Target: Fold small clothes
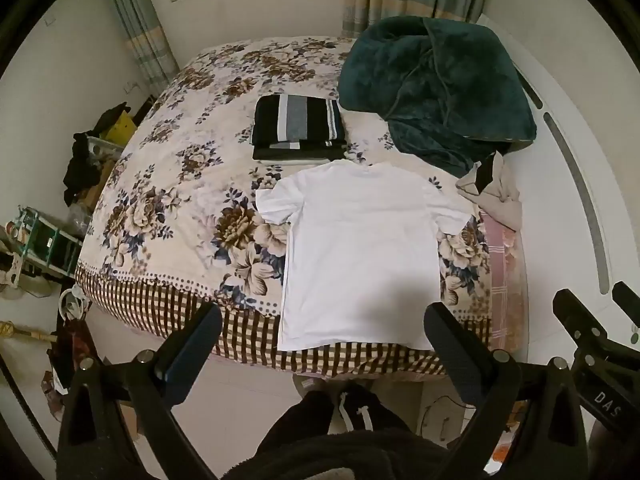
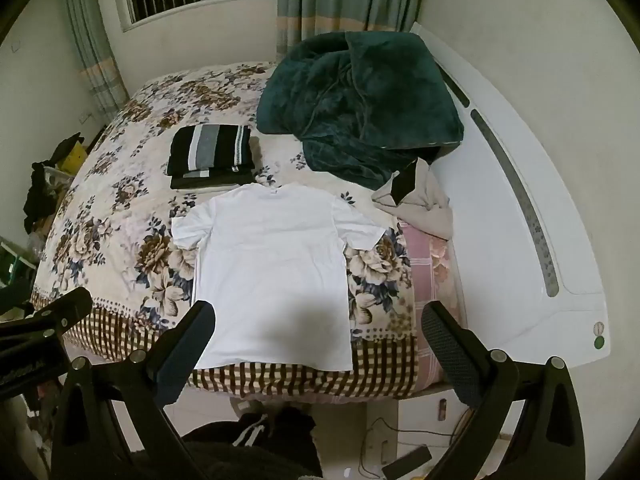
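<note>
**Waiting to begin the first fold on the white T-shirt**

Lying flat on the near part of the bed (image 1: 168, 184), the white T-shirt (image 1: 360, 256) is spread out with both sleeves extended and its hem at the bed's checked edge. No fold shows in it, so the step in hand looks like the start of folding this garment. Beyond its collar sits a stack of folded dark striped clothes (image 1: 298, 126), which I take as finished pieces; a green blanket (image 1: 432, 88) is heaped toward the headboard side, and a crumpled beige garment (image 1: 496, 192) lies near the shirt's right sleeve.

The left gripper (image 1: 320, 344) hovers above the near edge, apart from the cloth, its fingers (image 1: 192, 344) spread wide and holding nothing. The right gripper (image 2: 320, 340) hangs likewise, fingers (image 2: 448, 348) wide apart and empty, touching nothing.

The next move probably calls for both grippers to descend to the shirt, pinch a sleeve or side edge, and carry it across toward the middle without dragging the thin fabric into wrinkles.
</note>
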`<state>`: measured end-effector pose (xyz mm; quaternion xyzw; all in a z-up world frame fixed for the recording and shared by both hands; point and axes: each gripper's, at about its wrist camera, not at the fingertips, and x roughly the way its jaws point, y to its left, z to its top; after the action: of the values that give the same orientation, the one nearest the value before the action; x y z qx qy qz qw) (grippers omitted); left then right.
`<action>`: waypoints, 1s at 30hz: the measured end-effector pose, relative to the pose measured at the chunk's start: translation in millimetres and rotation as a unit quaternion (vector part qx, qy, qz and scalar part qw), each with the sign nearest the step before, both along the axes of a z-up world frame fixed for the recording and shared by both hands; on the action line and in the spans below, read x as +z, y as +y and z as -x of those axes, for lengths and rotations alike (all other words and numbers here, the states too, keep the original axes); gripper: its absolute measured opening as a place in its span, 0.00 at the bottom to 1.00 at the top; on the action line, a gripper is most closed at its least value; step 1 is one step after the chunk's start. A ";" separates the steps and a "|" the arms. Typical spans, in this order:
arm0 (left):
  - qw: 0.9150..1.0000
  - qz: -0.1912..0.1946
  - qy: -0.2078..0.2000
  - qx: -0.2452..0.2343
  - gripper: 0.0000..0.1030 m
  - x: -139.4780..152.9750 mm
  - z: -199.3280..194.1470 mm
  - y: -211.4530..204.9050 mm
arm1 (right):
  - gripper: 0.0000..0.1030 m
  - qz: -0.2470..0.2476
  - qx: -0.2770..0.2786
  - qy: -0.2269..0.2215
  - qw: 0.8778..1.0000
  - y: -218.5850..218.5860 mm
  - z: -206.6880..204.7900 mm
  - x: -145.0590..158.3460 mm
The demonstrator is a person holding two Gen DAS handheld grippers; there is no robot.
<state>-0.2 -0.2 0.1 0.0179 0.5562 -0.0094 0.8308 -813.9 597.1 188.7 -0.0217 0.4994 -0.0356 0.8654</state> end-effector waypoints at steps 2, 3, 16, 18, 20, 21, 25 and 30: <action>1.000 0.009 -0.003 0.001 1.00 0.1 0.5 0.9 | 1.00 0.000 -0.001 -0.001 1.000 0.8 1.0 0.3; 1.000 0.008 -0.003 0.000 1.00 0.0 0.7 0.8 | 1.00 -0.012 0.000 0.009 1.000 -0.7 -0.4 -0.1; 1.000 0.010 0.004 0.002 1.00 2.1 1.2 0.3 | 1.00 -0.004 0.003 0.010 1.000 2.6 -1.2 -0.9; 1.000 0.010 0.004 0.002 1.00 2.5 1.7 -2.2 | 1.00 -0.003 0.004 0.010 1.000 3.4 -1.2 -1.3; 1.000 0.010 0.004 0.002 1.00 2.8 1.7 -2.2 | 1.00 -0.003 0.003 0.011 1.000 3.2 -1.3 -1.4; 1.000 0.010 0.002 0.002 1.00 4.0 2.4 -2.4 | 1.00 -0.003 0.004 0.011 1.000 3.4 -1.2 -1.2; 1.000 0.011 -0.003 0.000 1.00 1.8 7.6 -4.3 | 1.00 -0.002 0.004 0.008 1.000 3.7 -2.1 -3.0; 1.000 0.010 -0.003 -0.003 1.00 4.4 3.9 -2.9 | 1.00 0.000 0.010 0.005 1.000 7.2 -0.7 -3.8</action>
<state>-4.1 -3.2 4.6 0.0112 0.5540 -0.0172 0.8323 -813.2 604.3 184.9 -0.0265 0.5031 -0.0267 0.8634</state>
